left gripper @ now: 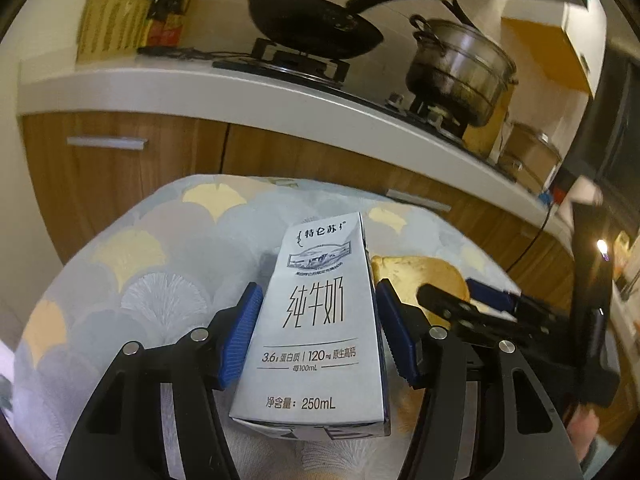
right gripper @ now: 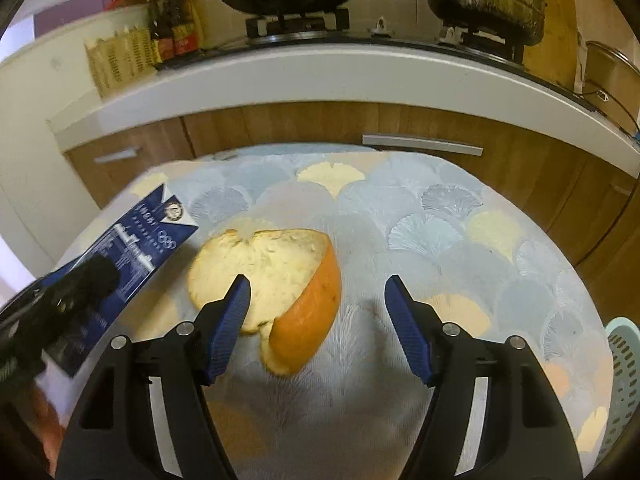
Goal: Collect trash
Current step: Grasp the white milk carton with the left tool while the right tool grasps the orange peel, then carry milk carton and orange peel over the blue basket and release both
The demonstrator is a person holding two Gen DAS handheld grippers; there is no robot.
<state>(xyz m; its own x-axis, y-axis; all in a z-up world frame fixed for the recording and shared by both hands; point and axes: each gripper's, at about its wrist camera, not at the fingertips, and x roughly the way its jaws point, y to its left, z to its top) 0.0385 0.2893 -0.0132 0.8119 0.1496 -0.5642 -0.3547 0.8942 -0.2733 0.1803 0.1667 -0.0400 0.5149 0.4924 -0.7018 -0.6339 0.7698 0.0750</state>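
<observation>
1 milk carton (left gripper: 316,320), 1 orange peel (right gripper: 276,276), 2 pots (left gripper: 460,68)

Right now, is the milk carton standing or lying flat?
Lying flat: the milk carton rests front face up on the tablecloth.

A carton (left gripper: 316,320) is stood on the table (left gripper: 132,280), between the fingers of the left gripper (left gripper: 316,320). A peel (right gripper: 272,280) is laid on the table just right of the carton, before the right gripper (right gripper: 318,312). A basket (right gripper: 624,364) is seen at the table's right edge. Behind the table, a pan (left gripper: 316,24) is set left of a pot (left gripper: 460,68) on the counter (right gripper: 320,76).
</observation>
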